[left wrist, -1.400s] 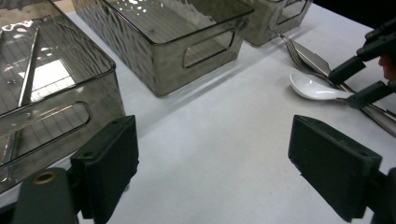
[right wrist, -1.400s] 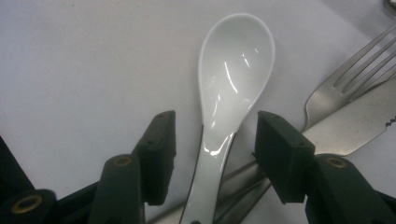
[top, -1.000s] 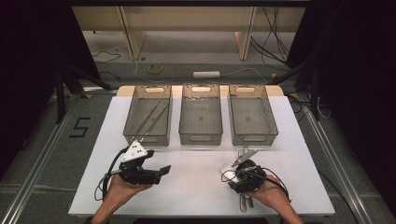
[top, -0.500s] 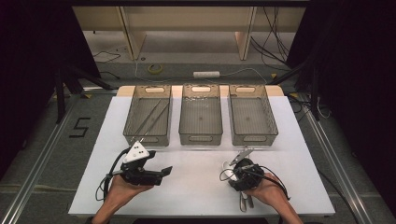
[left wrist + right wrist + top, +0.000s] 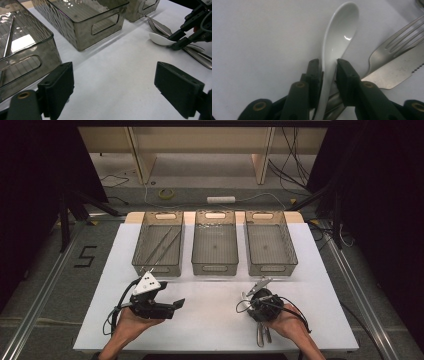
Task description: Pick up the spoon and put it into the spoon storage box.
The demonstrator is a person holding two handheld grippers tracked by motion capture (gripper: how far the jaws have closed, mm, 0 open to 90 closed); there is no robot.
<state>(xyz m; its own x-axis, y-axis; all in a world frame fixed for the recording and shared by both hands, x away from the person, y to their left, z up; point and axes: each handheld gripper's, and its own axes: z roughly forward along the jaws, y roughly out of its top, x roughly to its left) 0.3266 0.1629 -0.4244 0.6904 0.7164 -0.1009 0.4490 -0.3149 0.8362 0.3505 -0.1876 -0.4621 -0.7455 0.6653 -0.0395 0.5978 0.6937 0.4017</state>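
Right gripper: its jaws have just been closing and are now pressing on the handle of the white spoon from both sides; in the high view it is sitting at the near right of the surface, held by the person's right hand.
White spoon: it is lying on the surface with its bowl facing up and pointing away from the right gripper; in the left gripper view it is showing between the far gripper's fingertips.
Fork: it is lying just beside the spoon, its prongs pointing the same way as the spoon's bowl.
Knife: it is resting across the fork's handle, its toothed edge facing the near side of the right gripper view.
Left gripper: its jaws are standing wide apart with nothing between them; it is hovering over the near left of the surface, held by the left hand.
Left bin: it is holding long thin sticks and standing at the far left of the row.
Middle bin: it is standing between the other two.
Right bin: it is standing just beyond the right gripper.
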